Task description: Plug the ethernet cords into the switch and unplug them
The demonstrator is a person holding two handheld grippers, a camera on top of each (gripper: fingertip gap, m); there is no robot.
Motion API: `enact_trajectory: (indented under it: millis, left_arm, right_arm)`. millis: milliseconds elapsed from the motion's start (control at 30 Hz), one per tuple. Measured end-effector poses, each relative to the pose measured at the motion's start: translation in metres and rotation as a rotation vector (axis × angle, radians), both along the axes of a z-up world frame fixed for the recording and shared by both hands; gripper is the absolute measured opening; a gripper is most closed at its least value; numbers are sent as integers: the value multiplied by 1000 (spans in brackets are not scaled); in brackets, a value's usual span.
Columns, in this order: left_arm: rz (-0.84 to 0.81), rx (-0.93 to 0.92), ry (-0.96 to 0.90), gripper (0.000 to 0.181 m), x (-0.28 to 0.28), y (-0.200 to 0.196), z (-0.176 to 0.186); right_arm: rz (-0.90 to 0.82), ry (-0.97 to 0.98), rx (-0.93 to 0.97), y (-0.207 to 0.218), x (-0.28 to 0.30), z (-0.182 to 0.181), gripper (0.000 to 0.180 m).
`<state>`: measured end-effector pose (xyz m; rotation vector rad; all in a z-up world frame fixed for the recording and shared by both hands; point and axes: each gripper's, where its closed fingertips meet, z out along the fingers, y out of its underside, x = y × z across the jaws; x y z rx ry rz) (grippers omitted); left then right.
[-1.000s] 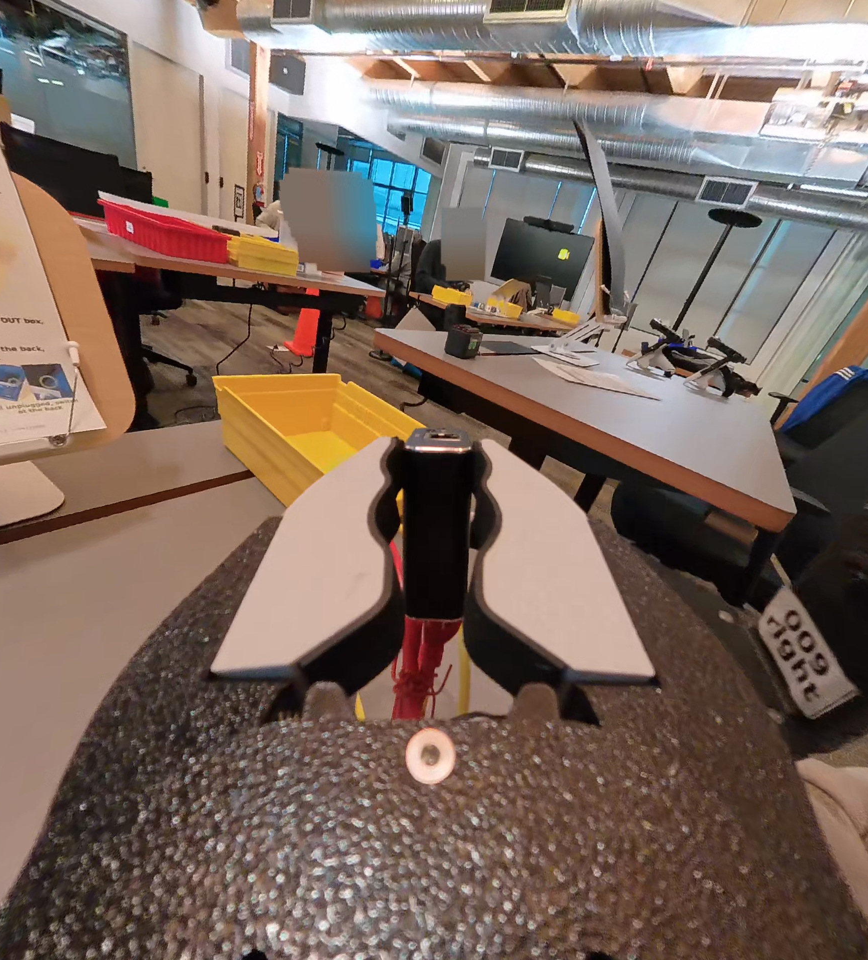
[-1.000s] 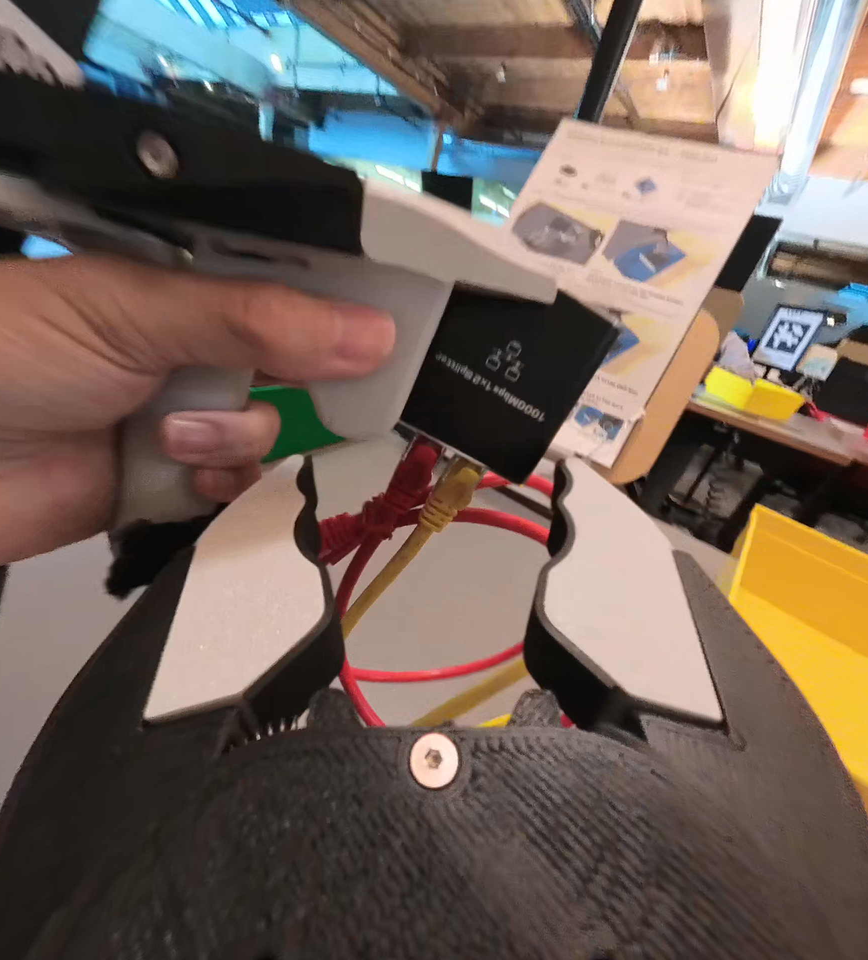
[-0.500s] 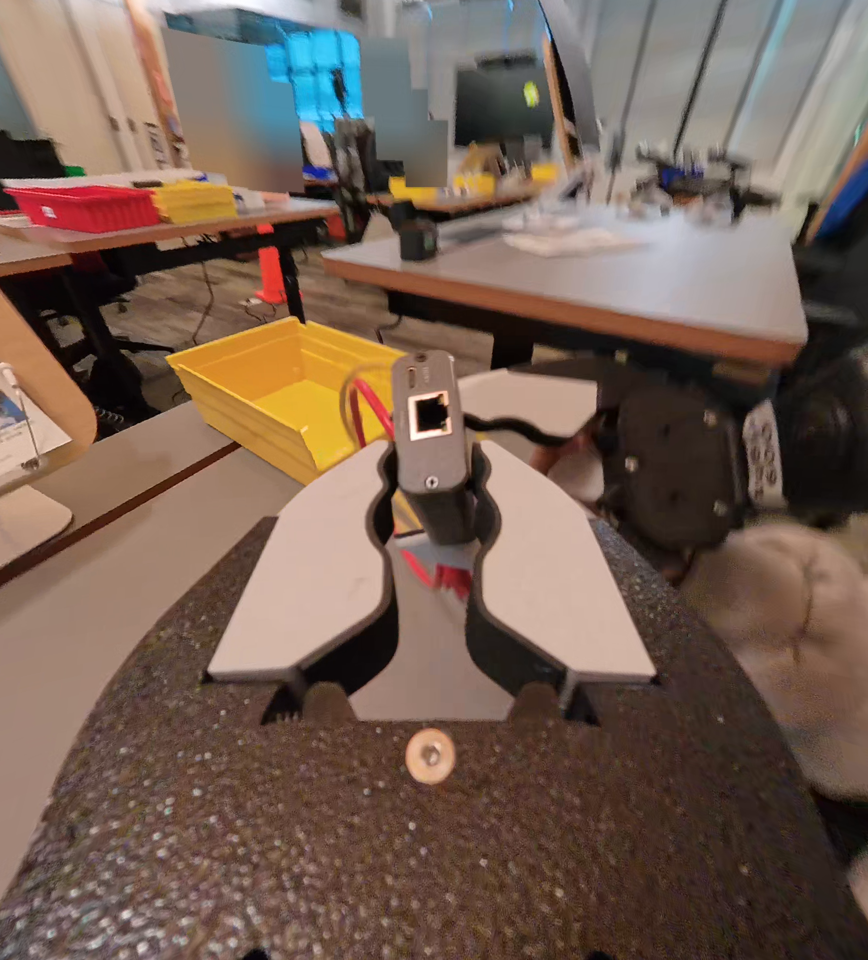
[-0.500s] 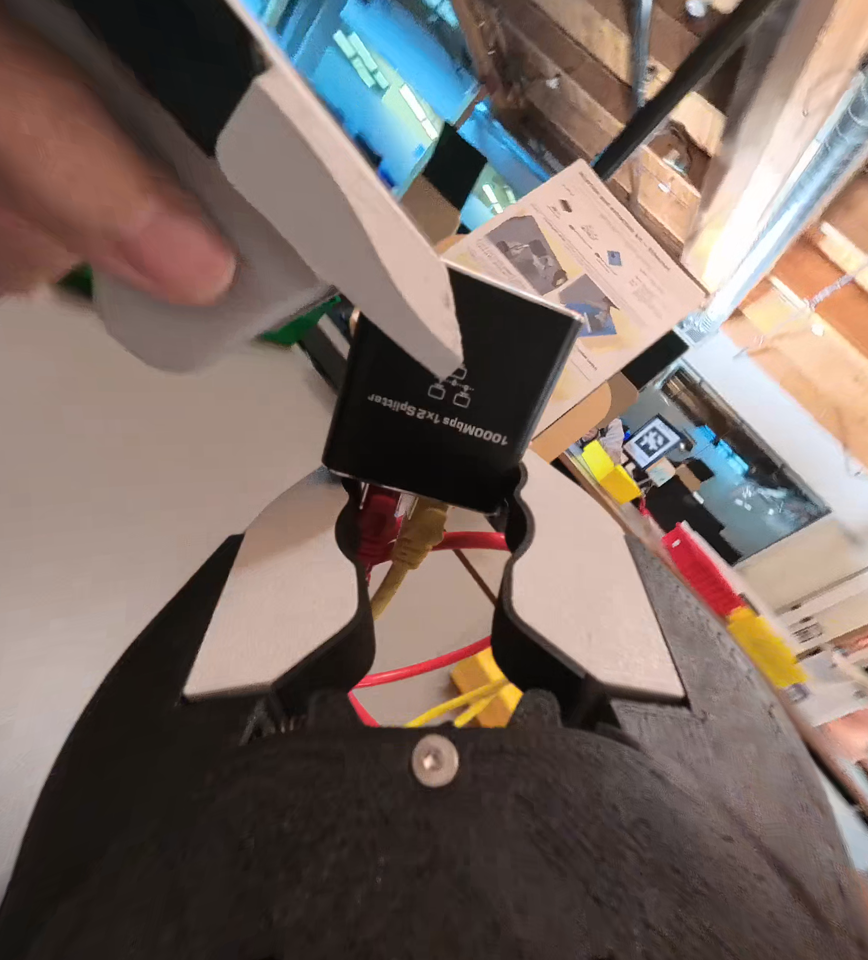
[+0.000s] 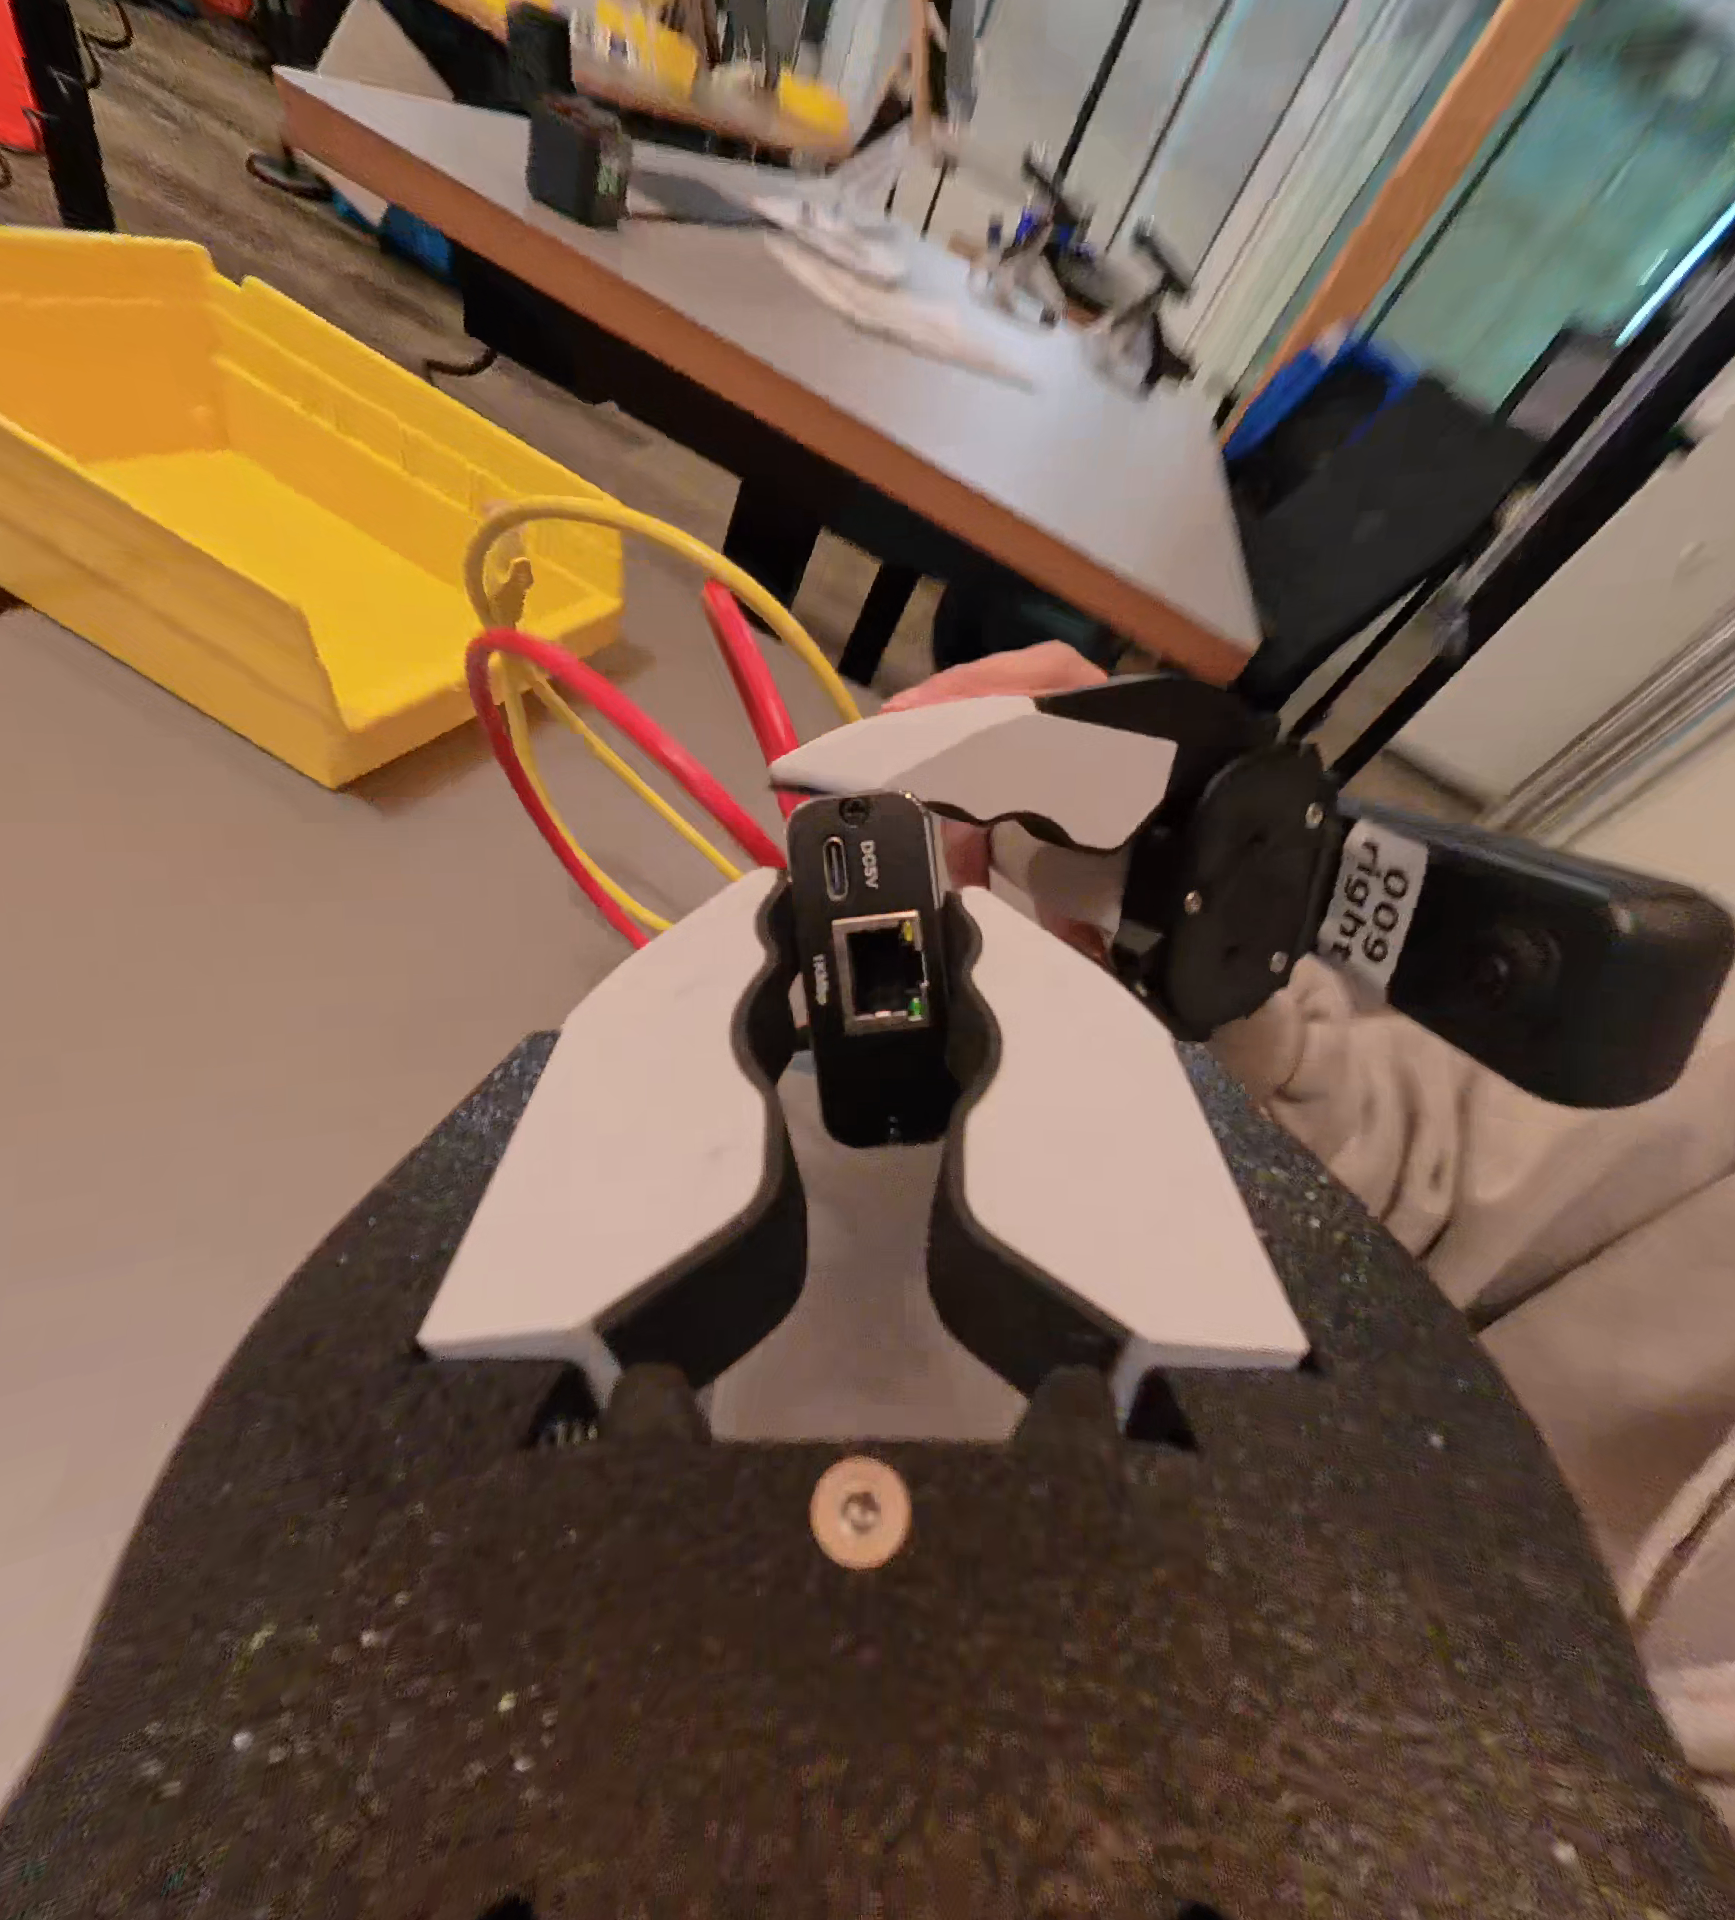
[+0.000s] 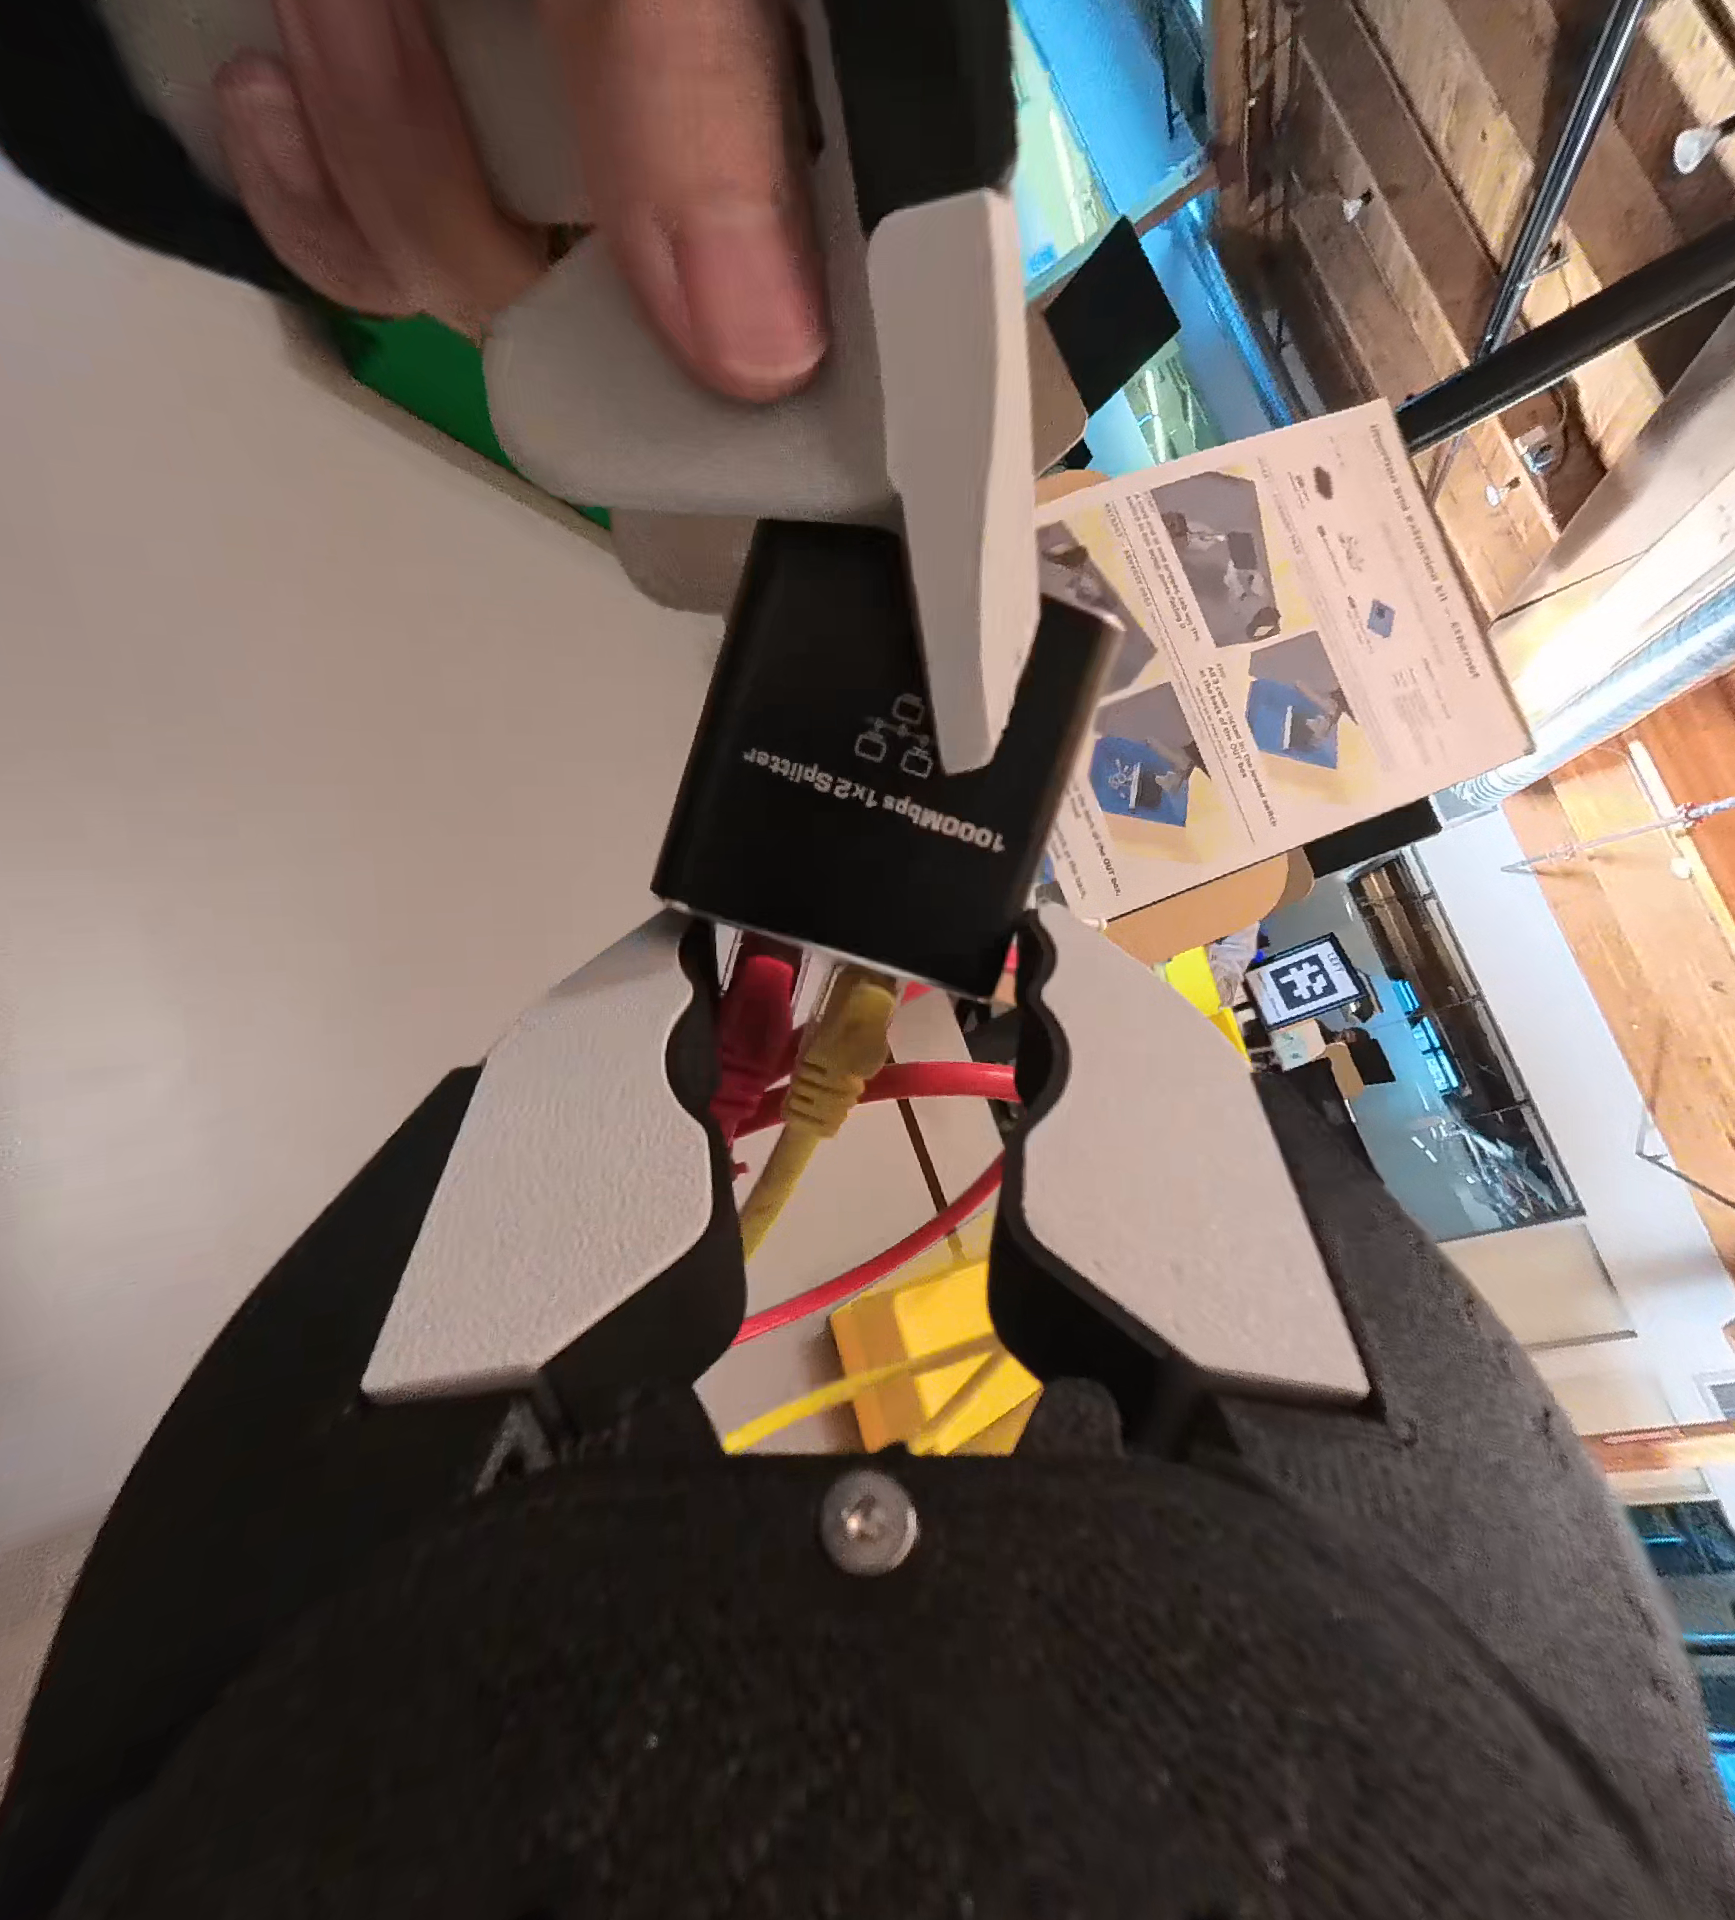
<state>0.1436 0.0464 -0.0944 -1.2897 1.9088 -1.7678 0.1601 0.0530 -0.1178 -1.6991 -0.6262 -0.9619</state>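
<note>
Grey table [image 5: 167,1039], yellow bin [image 5: 219,499], open workspace.

Right claw [image 6: 863,997] now narrower around the 2 plugs, switch [image 6: 873,790] tipped port-end toward the left camera.

A black switch [image 5: 878,961] with white markings and a silver-rimmed port sits between the pale grey fingers [image 5: 634,1122] of the left gripper [image 5: 868,925], whose body is speckled black. A red cord [image 5: 541,769] and a yellow cord [image 5: 634,540] loop behind it, over a grey-beige table [image 5: 167,987]. A bright yellow bin [image 5: 167,488] stands on the table. In the right wrist view, the right gripper [image 6: 863,997] has the same pale grey fingers [image 6: 1185,1226] on a black body. A red plug [image 6: 754,1029] and a yellow plug [image 6: 837,1049] enter the black switch's silver edge. A white instruction sheet [image 6: 1289,665] carries blue, yellow and grey pictures.
</note>
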Motion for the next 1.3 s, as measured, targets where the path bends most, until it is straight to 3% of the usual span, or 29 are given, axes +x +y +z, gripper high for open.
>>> enact_trajectory:
  millis: [233, 367, 433, 533, 600, 667, 867, 1033, 1100, 1167, 1300]
  left_arm:
    - [110, -498, 19, 24, 15, 45, -2]
    - [196, -672, -22, 24, 24, 71, 4]
    - [219, -717, -54, 24, 25, 81, 10]
    - [194, -718, -56, 23, 23, 76, 12]
    - [169, -712, -41, 24, 19, 65, 10]
    - [142, -753, -33, 24, 16, 54, 10]
    - [86, -787, 45, 23, 16, 23, -4]
    - [91, -757, 88, 23, 18, 11, -10]
    - [81, -757, 93, 23, 18, 6, -9]
    - [90, -702, 84, 24, 18, 0, -9]
    - [97, -717, 67, 24, 17, 1, -4]
  right_arm:
    - [2, 83, 150, -3, -7, 27, 64]
    - [116, 268, 266, 14, -43, 39, 62]
    - [113, 336, 236, 23, -49, 31, 64]
    - [20, 303, 285, 20, -28, 31, 67]
    - [51, 321, 339, 11, -22, 40, 67]
    - [70, 387, 389, 2, -10, 46, 54]
    - [176, 481, 315, -6, 1, 30, 60]
    - [298, 519, 243, -6, -11, 18, 52]
    - [275, 512, 156, -1, -10, 2, 72]
    - [159, 454, -11, 4, 2, -31, 75]
    - [201, 471, 102, 7, -1, -15, 71]
